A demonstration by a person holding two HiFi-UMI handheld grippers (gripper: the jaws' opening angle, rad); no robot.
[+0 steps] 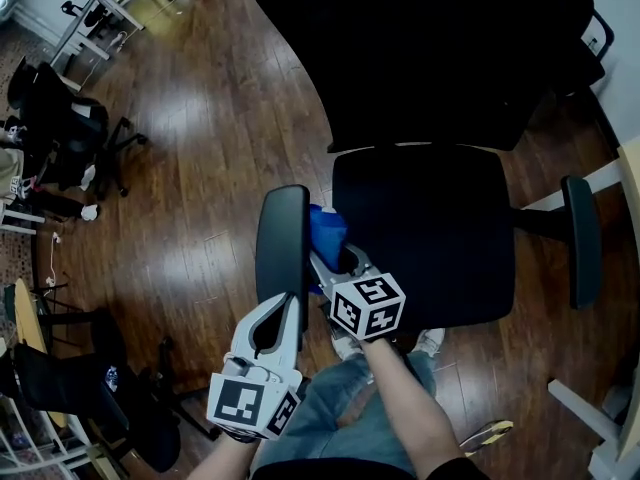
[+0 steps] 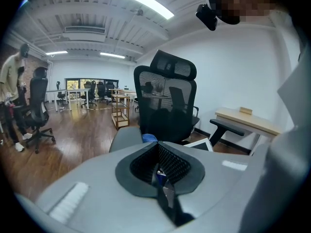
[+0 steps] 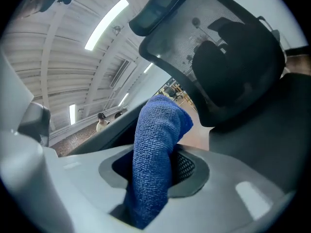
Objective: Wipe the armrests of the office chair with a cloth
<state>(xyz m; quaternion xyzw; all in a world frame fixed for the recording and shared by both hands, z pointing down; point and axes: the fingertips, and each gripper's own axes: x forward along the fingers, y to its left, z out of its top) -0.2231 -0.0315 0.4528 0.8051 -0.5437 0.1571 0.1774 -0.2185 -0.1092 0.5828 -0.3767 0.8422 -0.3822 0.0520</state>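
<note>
Floor (image 1: 190, 158): dark wood boards, shiny, under everything.
Chair (image 1: 420, 233): black office chair with the seat turned to me; its mesh back fills the right tool's view.
Desk (image 2: 248, 121): light wood top, by the white wall past the chair, on my right.
Armrest on my left (image 1: 281, 238): long dark pad, beside the seat and just in front of both tools.
Armrest on my right (image 1: 582, 238): on the other side of the seat, well apart from the tools.
Left tool (image 1: 287, 308): jaws closed together with nothing between them; the tips are at the near end of the armrest on my left.
Right tool (image 1: 338, 260): jaws closed on the cloth, between that armrest and the seat.
Cloth (image 1: 328, 230): blue, folded, standing out of the right tool's jaws, just at the inner edge of the armrest on my left; if it presses on it I cannot tell.
</note>
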